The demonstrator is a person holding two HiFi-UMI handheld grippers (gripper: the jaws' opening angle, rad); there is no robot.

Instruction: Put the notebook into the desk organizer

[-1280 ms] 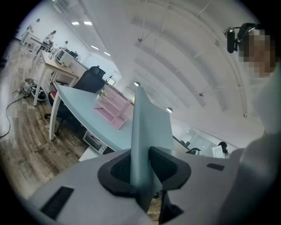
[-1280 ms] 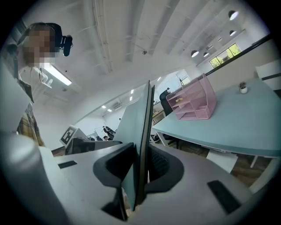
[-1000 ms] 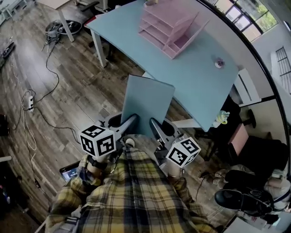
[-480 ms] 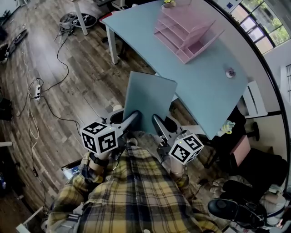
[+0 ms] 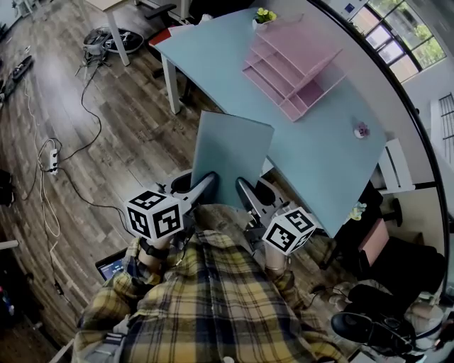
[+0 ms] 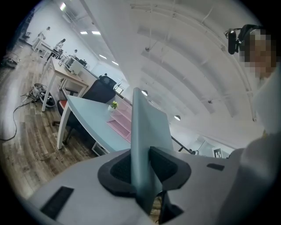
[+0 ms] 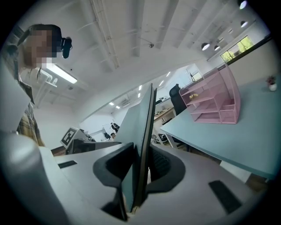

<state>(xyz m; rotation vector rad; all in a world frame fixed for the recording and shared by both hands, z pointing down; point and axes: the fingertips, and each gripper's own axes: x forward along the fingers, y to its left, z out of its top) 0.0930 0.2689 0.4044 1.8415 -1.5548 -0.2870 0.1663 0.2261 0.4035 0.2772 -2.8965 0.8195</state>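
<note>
I hold a thin grey-blue notebook (image 5: 230,159) upright in front of my chest, clear of the desk. My left gripper (image 5: 210,181) is shut on its lower left edge, my right gripper (image 5: 240,187) on its lower right edge. In the left gripper view the notebook (image 6: 145,145) stands edge-on between the black pads of the left gripper (image 6: 141,167). The right gripper view shows the notebook (image 7: 141,132) likewise clamped in the right gripper (image 7: 139,165). The pink desk organizer (image 5: 291,71) stands on the light blue desk (image 5: 319,149), beyond the notebook and to the right; the organizer (image 7: 215,103) also shows from the right.
A small potted plant (image 5: 264,15) sits behind the organizer and a small pink object (image 5: 362,130) lies on the desk's right part. Cables (image 5: 50,156) and a power strip lie on the wooden floor to the left. An office chair base (image 5: 106,42) stands by the desk's far corner.
The head view has shifted slightly, so the desk and organizer sit a bit differently in frame. Both grippers and the notebook keep the same pose.
</note>
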